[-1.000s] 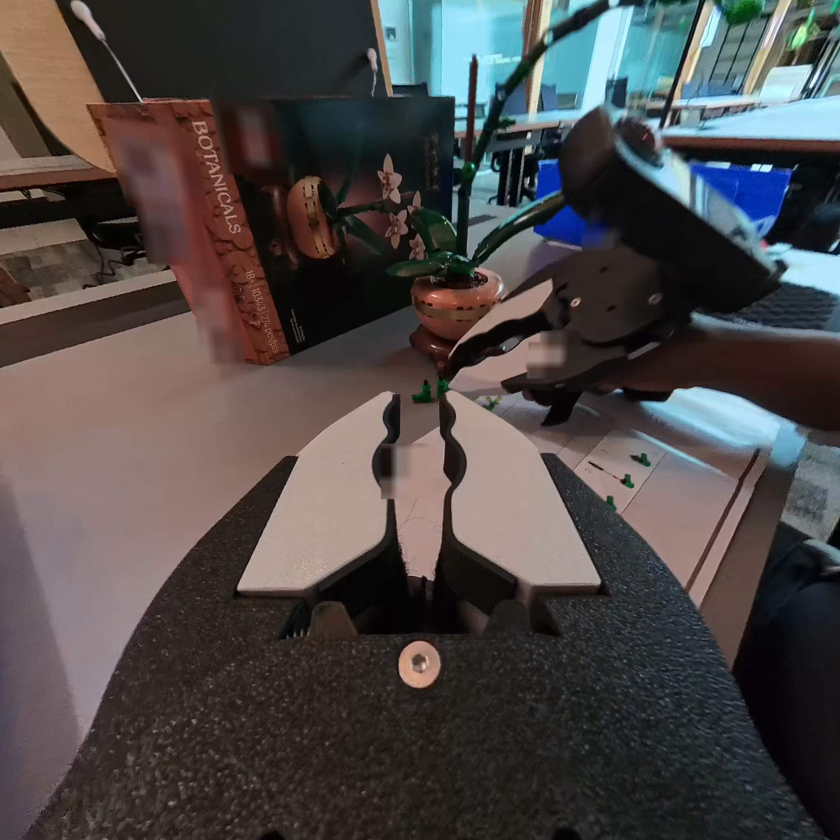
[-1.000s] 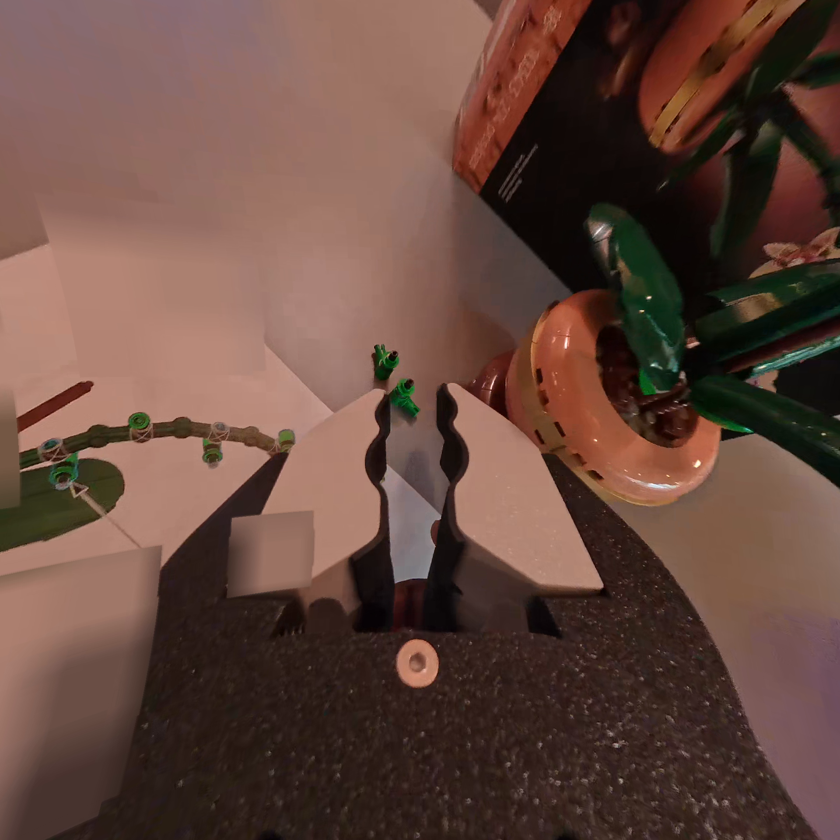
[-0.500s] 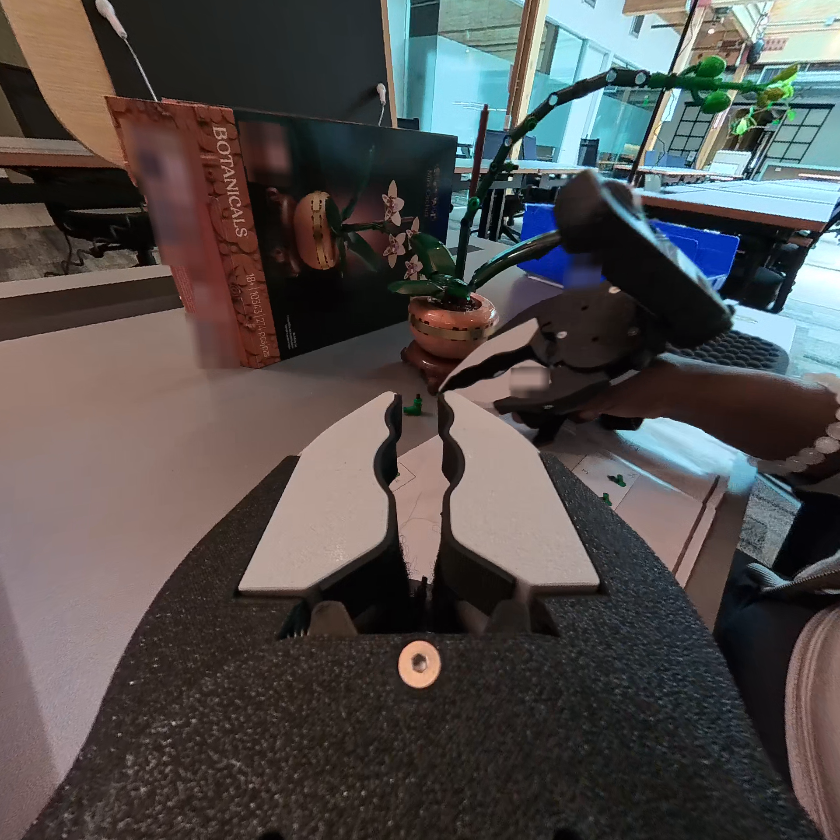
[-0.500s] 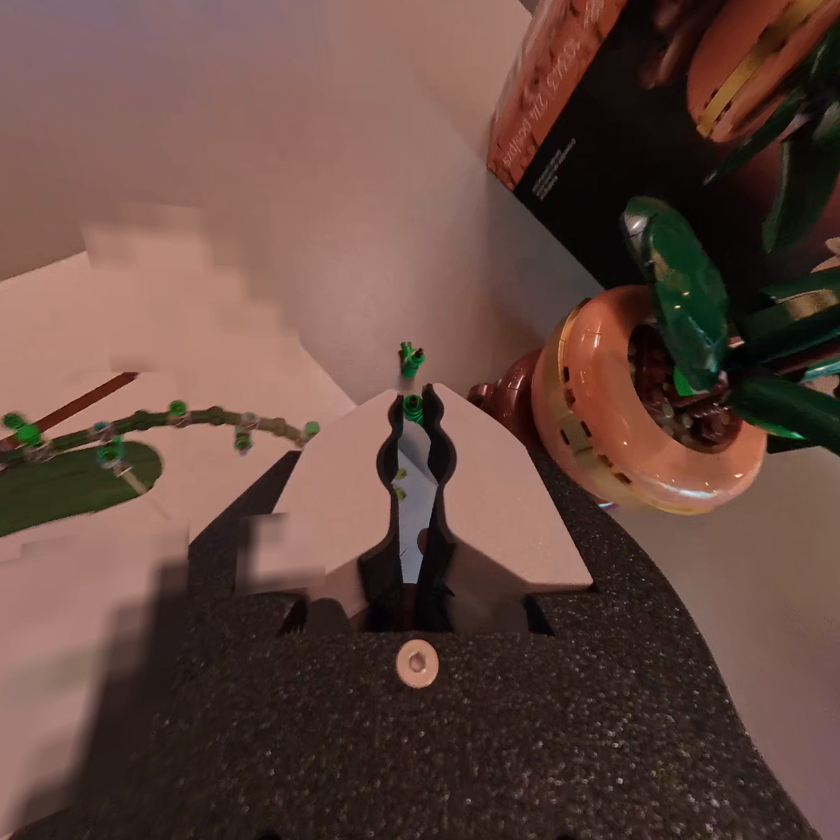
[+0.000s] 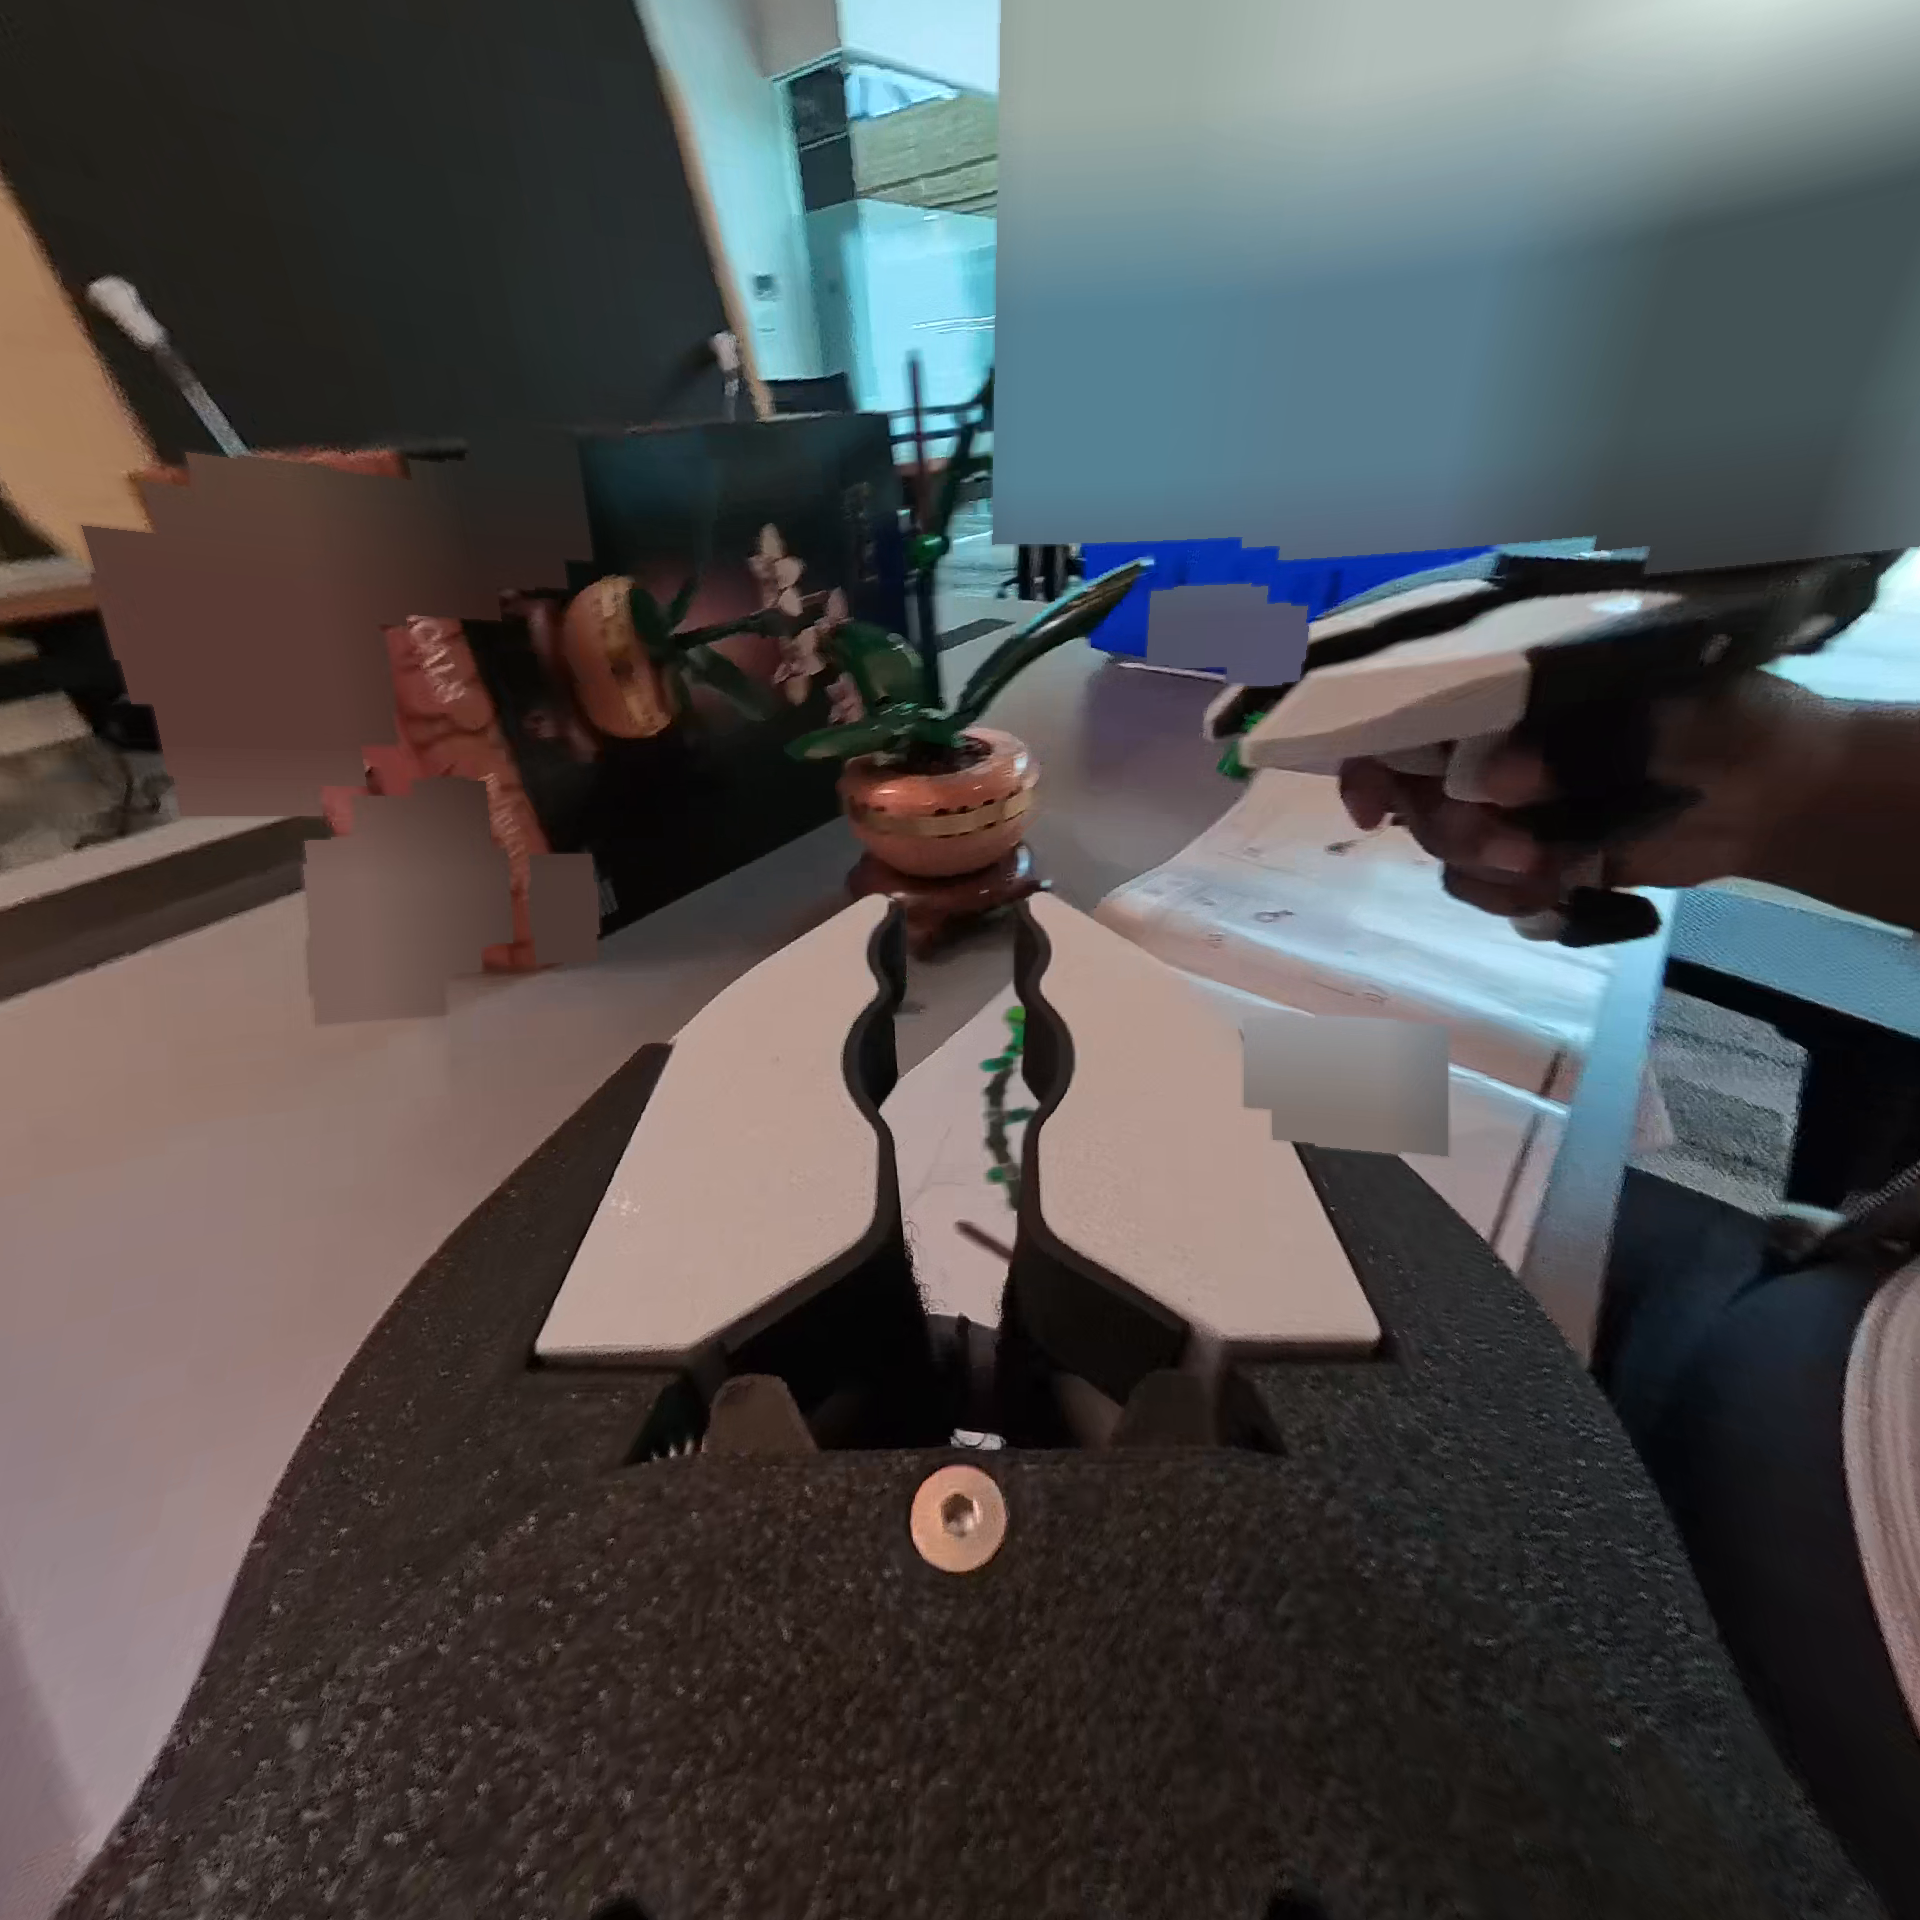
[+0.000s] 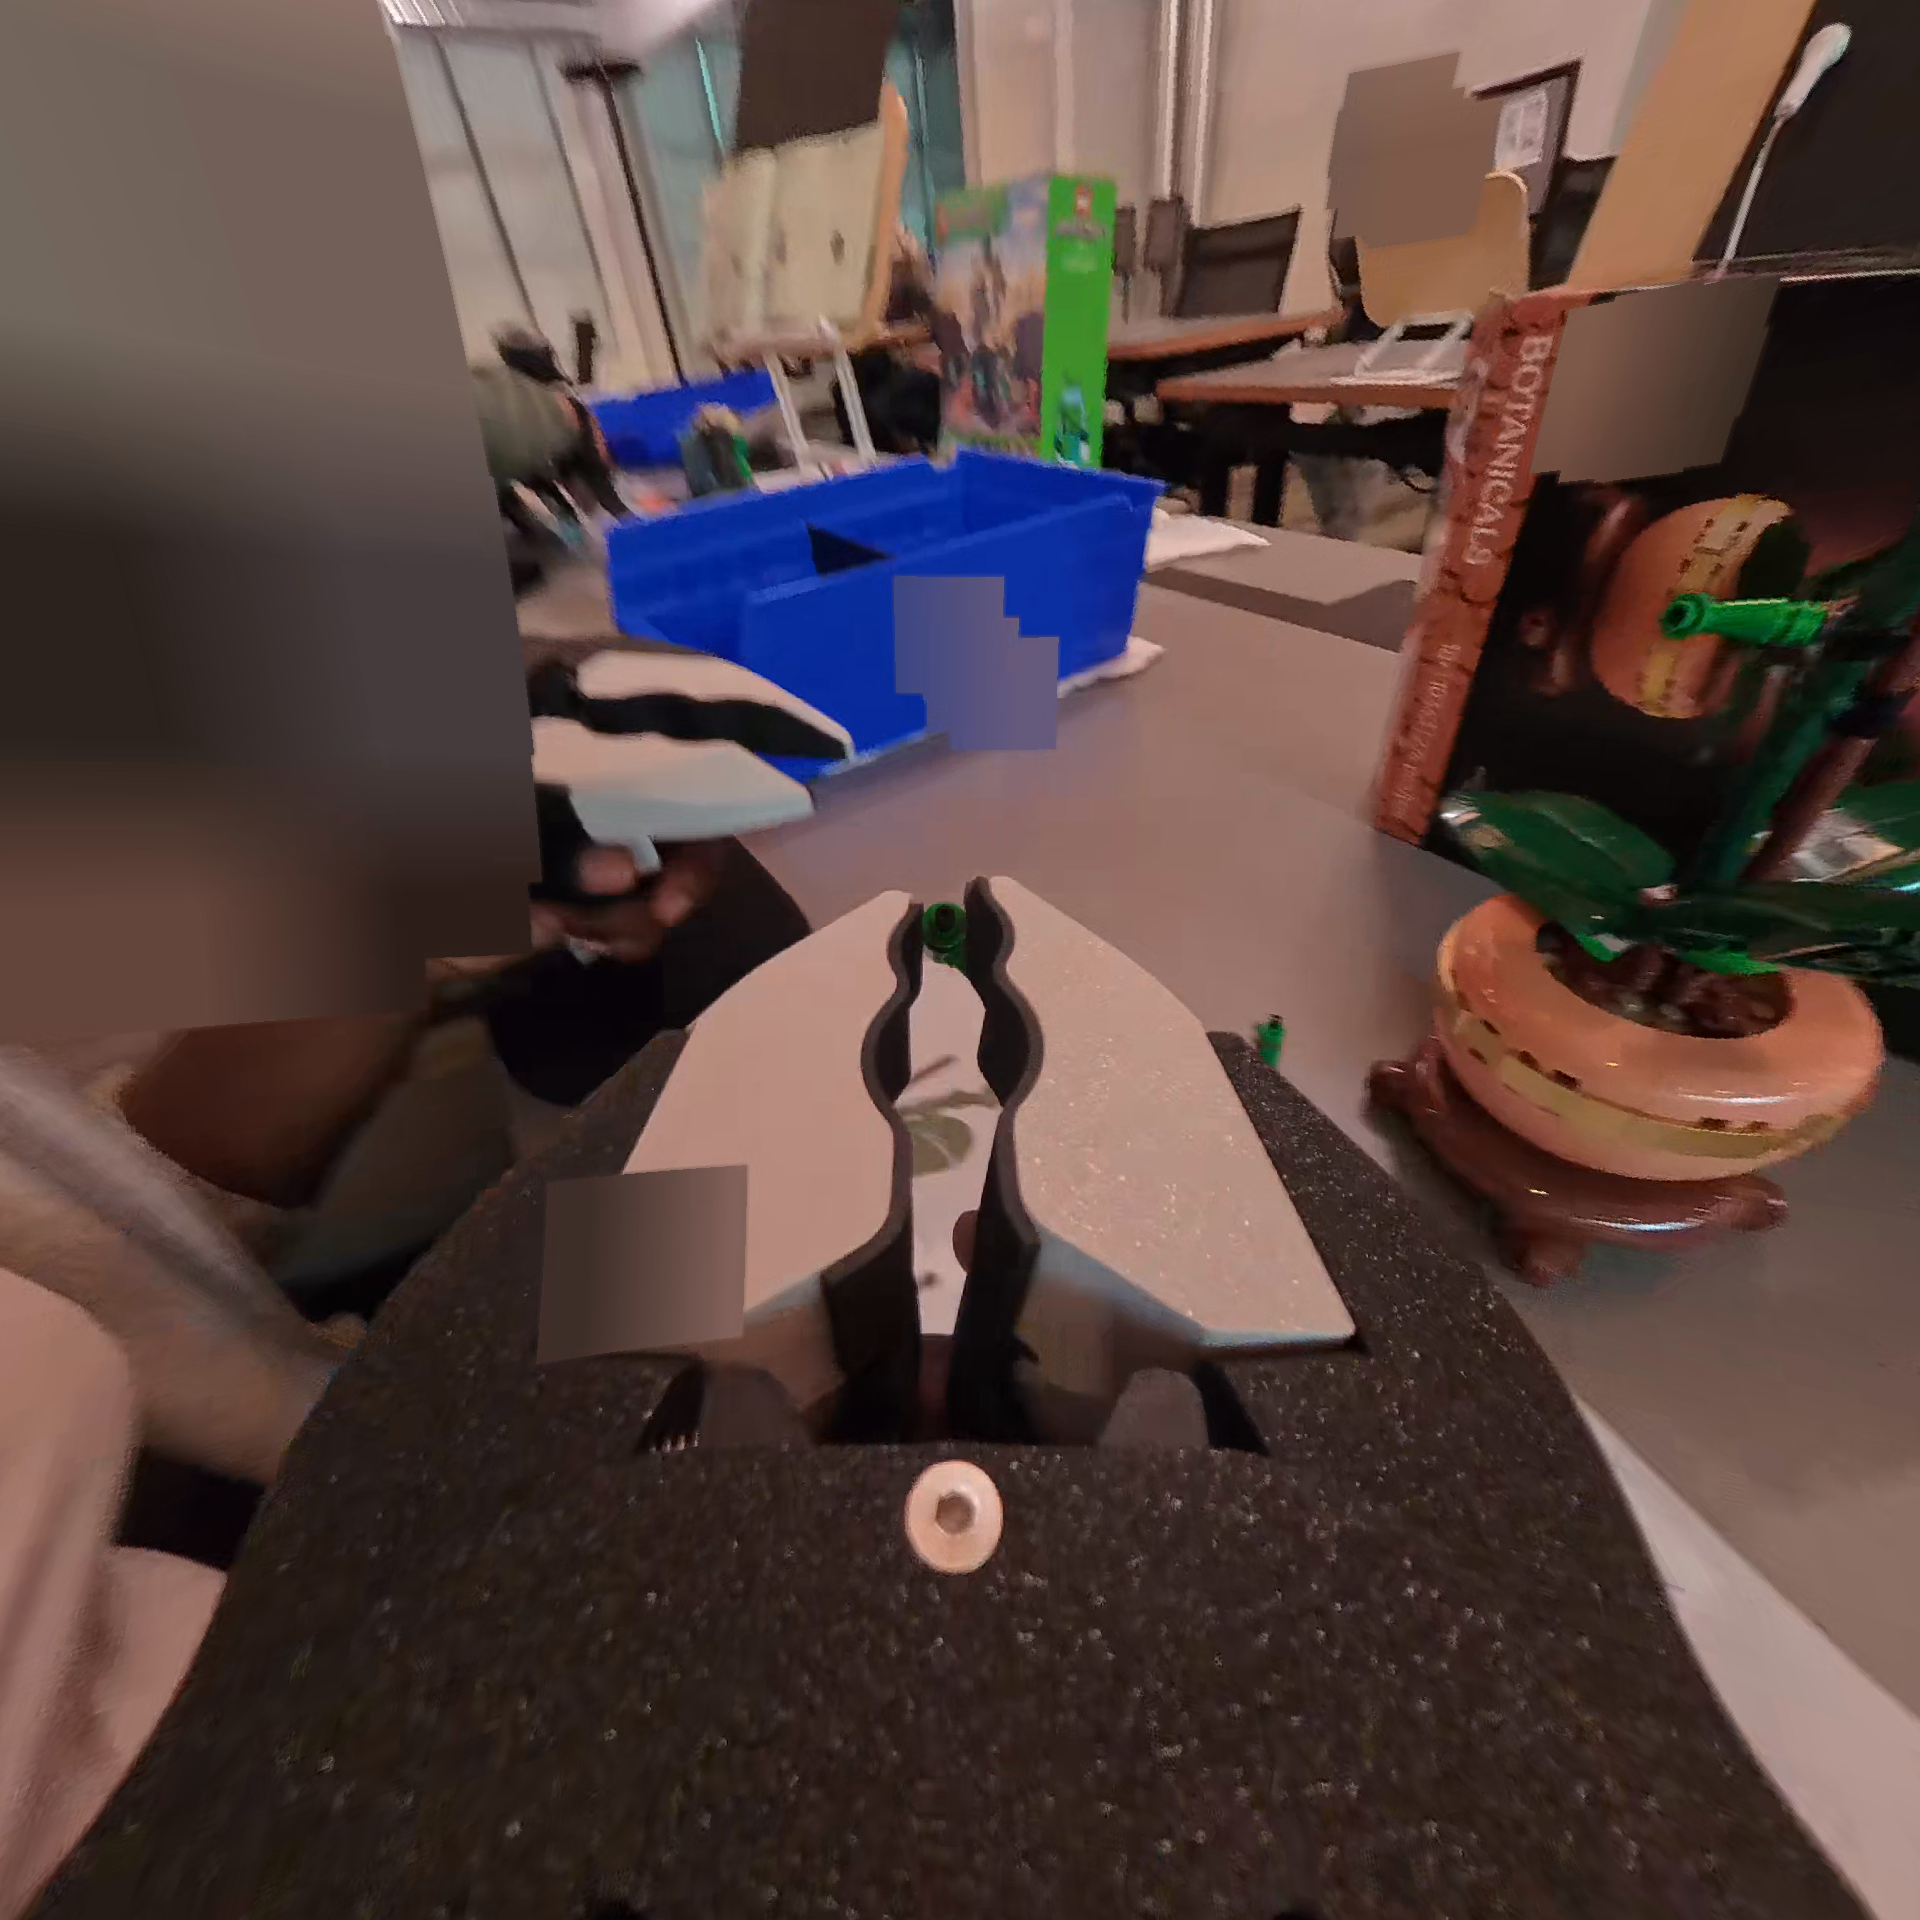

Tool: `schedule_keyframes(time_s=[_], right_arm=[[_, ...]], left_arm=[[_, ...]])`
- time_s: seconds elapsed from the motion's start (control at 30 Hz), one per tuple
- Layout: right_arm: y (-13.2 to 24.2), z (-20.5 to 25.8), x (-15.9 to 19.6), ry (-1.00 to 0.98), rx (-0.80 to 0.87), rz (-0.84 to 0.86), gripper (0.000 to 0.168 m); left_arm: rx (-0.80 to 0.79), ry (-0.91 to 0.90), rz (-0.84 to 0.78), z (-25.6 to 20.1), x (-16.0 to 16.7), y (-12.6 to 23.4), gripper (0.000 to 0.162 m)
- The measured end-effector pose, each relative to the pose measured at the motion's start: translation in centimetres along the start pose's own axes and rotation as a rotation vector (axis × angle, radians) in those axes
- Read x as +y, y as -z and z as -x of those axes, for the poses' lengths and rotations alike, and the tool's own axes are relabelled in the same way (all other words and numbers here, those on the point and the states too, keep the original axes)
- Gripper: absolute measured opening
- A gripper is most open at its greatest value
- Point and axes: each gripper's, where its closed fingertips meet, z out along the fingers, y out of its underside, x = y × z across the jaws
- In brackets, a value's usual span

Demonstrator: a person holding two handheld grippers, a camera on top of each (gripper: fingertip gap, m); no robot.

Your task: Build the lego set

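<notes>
My right gripper (image 6: 943,914) is shut on a small green Lego piece (image 6: 943,927) at its tips and holds it above the grey table. In the left wrist view it (image 5: 1236,743) hovers at the right, with the green piece (image 5: 1234,764) at its tip. A second small green piece (image 6: 1270,1037) lies on the table beside the orchid model's pink pot (image 6: 1652,1070). My left gripper (image 5: 956,920) is slightly open and empty, pointing at the pot (image 5: 940,805). It also shows in the right wrist view (image 6: 826,774).
The set's box (image 5: 727,644) stands behind the pot, also in the right wrist view (image 6: 1621,623). The open instruction booklet (image 5: 1299,935) lies under my grippers. A blue bin (image 6: 883,582) stands farther back. The table edge (image 5: 1600,1091) is at the right. Across from one pair of fingers to the other is roughly 8 cm. It is some 12 cm from my right tips to the pot (image 5: 940,805). The right camera catches it too, in the right wrist view (image 6: 1461,974).
My right gripper closed on one of the two green pieces, lifted it off the table and tilted up to level. My left gripper pulled back and rose slightly.
</notes>
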Motion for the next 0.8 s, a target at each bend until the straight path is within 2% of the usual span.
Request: schedule_keyframes(time_s=[0.2,0.33,0.43,0.57,0.67,0.8], right_arm=[[1.1,2.5,-1.8,-0.183,-0.14,-0.144,0.007],[1.8,3.1,-1.8,-0.099,-0.12,-0.156,0.007],[2.3,2.5,-1.1,-0.009,-0.056,-0.133,0.008],[3.0,0.3,0.5,0.081,0.07,-0.073,0.008],[3.0,-0.7,2.2,0.19,0.135,0.022,0.008],[1.9,-0.4,3.9,0.257,0.118,0.117,0.008]], left_arm=[[0.206,-0.092,-0.019,-5.3,-1.3,-0.6,0.028],[0.252,-0.076,-0.01,-5.9,-1.0,-0.4,0.028],[0.193,-0.026,0.015,-4.3,-0.4,-0.4,0.022],[0.097,0.025,0.06,-2.0,0.5,-0.1,0.0],[0.039,0.086,0.047,-0.6,0.5,0.1,0.0],[0.015,0.157,0.0,0.4,0.1,0.6,0.0]])
